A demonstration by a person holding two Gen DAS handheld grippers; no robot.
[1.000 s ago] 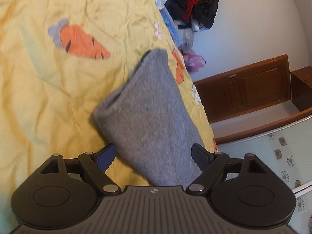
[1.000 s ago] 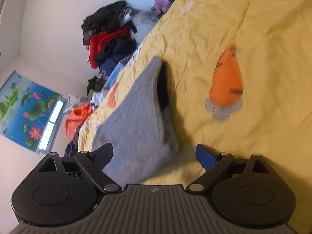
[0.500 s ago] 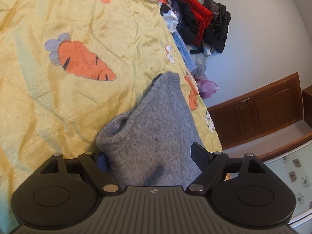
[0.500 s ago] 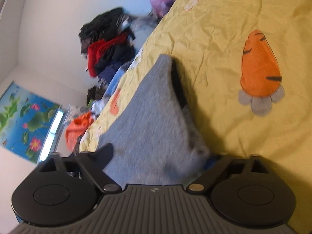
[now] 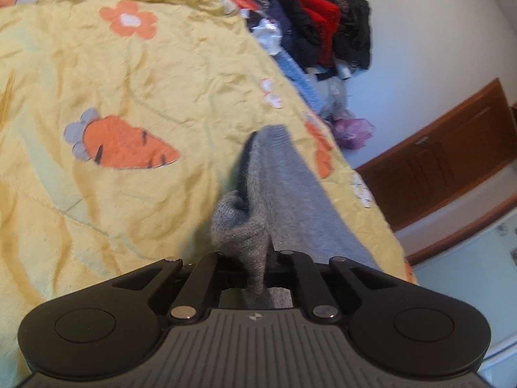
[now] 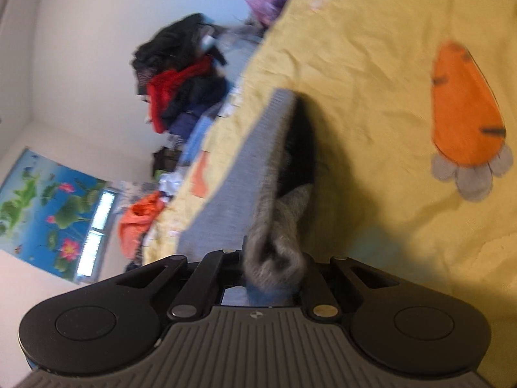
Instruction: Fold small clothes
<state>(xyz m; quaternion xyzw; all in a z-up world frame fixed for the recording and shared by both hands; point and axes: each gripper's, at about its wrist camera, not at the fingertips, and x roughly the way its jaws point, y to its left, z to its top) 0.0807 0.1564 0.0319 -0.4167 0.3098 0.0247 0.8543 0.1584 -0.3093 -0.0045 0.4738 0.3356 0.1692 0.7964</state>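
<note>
A grey knitted garment (image 5: pixel 290 194) is held at its near edge by both tools. In the left wrist view, the left tool (image 5: pixel 255 258) is seen closed narrow, with a bunched fold of the grey knit pinched between its fingers. In the right wrist view, the right tool (image 6: pixel 274 265) is closed in the same way on a rolled lump of the same garment (image 6: pixel 258 168). From each tool the cloth is stretched away over the bed — its far end, with a ribbed hem, is seen near the edge of the yellow bedcover (image 5: pixel 97 210). A dark opening is seen along one side of the garment. The bedcover is printed with an orange carrot (image 5: pixel 126 147) and an orange flower (image 5: pixel 129 19). Beyond the bed's edge, a pile of clothes (image 5: pixel 316 32) — red, black and dark blue — is seen against the white wall. A brown wooden cabinet (image 5: pixel 452 161) is visible in the left view, and a blue lotus picture (image 6: pixel 48 207) in the right view.
</note>
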